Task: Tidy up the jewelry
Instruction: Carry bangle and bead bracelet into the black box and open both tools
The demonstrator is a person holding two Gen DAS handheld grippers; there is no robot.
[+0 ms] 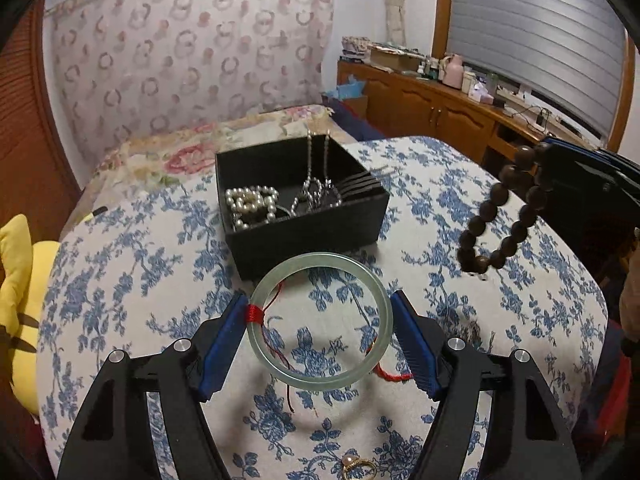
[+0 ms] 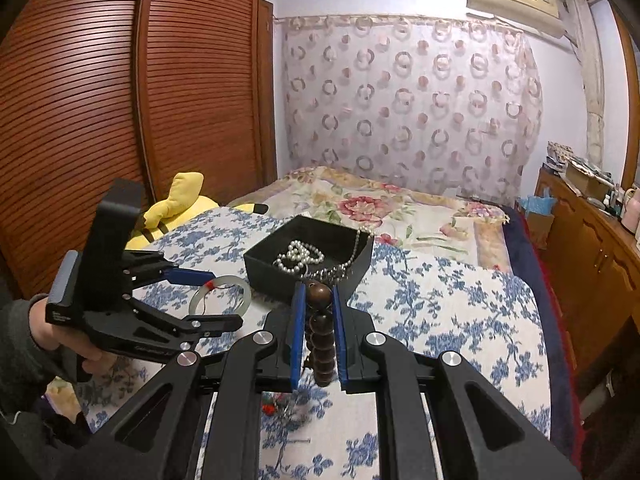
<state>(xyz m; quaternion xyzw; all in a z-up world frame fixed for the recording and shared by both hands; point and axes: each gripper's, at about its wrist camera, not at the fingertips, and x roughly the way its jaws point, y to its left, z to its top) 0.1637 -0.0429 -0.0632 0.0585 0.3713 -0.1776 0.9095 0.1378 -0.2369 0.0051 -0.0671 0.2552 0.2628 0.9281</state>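
My left gripper (image 1: 318,300) holds a pale green jade bangle (image 1: 320,320) with red thread between its blue pads, lifted just above the cloth in front of the black jewelry box (image 1: 312,232). The box holds a pearl strand (image 1: 252,202) and a silver chain (image 1: 316,184). My right gripper (image 2: 318,290) is shut on a dark wooden bead bracelet (image 2: 322,336), which hangs from it at the right of the left wrist view (image 1: 504,216). The box (image 2: 272,268) lies just ahead of the right gripper, and the bangle (image 2: 220,294) and left gripper (image 2: 208,300) show at its left.
A gold ring (image 1: 358,468) lies on the blue floral cloth (image 1: 160,280) near the front edge. A small tangle of red and dark jewelry (image 2: 276,406) lies under the right gripper. A yellow plush toy (image 2: 176,208) sits at the left, a wooden cabinet (image 1: 440,108) at the right.
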